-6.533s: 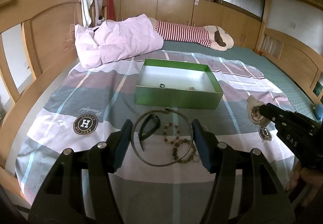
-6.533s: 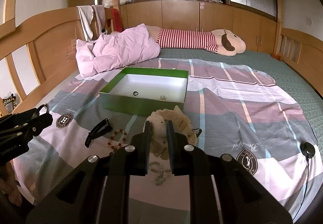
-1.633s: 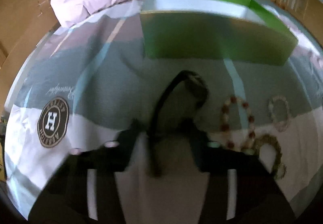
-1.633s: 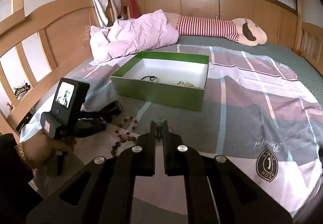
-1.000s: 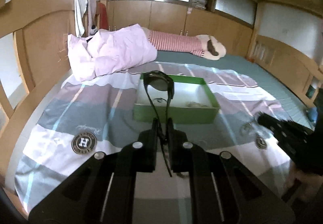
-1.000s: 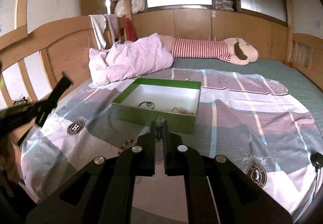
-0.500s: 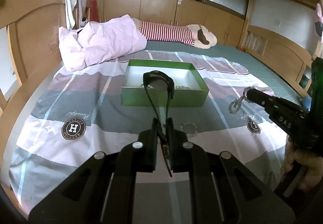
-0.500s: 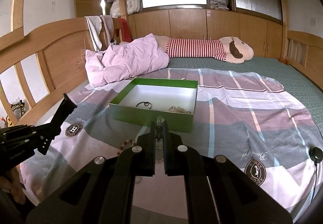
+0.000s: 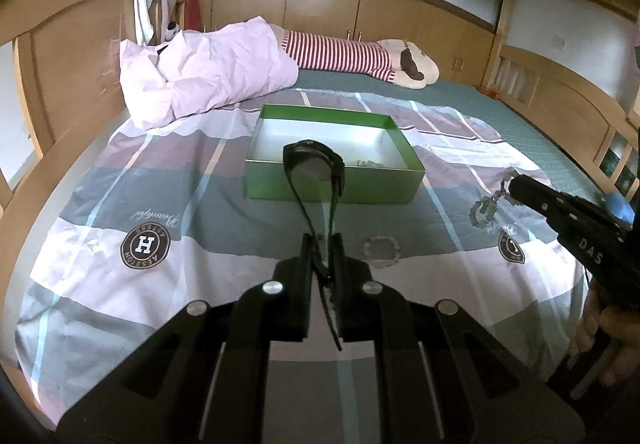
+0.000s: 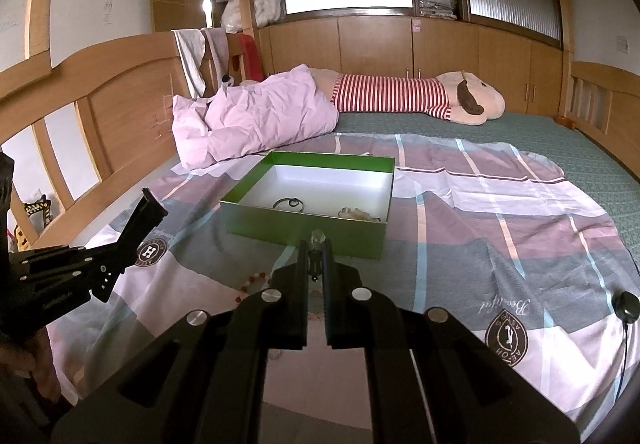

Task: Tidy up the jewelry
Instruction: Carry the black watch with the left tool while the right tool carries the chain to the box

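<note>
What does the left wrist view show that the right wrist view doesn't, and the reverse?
Left wrist only: the black watch pinched in the left gripper, a pale bead bracelet on the bedspread, and the chain dangling from the right gripper. Right wrist only: a dark ring inside the box, red beads on the bedspread. Both: the green box and the striped plush.

The bedsheet point(image 9: 100, 203) carries a round badge point(image 9: 145, 245) with a big "H", ringed by what looks like "AESSTON", and a script word "Beautiful" point(image 9: 156, 220) seen upside down. The right tongs point(image 9: 514, 185) read "DAS" along the side.
</note>
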### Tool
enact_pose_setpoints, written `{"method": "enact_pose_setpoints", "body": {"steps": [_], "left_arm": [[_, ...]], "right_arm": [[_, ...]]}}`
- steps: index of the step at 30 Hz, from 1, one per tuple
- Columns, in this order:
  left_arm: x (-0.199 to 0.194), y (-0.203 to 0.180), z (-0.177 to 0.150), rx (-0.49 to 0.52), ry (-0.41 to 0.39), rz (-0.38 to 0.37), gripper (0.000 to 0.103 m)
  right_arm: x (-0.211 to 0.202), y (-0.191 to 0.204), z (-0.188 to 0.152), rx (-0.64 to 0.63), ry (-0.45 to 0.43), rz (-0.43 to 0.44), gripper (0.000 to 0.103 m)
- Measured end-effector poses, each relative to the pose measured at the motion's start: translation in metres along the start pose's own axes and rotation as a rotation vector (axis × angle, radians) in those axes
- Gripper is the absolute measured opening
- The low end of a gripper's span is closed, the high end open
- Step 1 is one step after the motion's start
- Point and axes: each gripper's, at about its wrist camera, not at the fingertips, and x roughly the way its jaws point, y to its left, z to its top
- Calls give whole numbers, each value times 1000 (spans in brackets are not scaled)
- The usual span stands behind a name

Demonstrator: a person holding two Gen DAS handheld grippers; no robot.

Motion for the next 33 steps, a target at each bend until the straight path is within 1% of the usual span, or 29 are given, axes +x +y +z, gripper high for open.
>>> {"method": "enact_pose_setpoints", "body": {"steps": [33], "left_arm": [[1,2,-1,-7,5,6,10]], "right_arm": [[-2,1,-1,-2,-3,-1,6]]}}
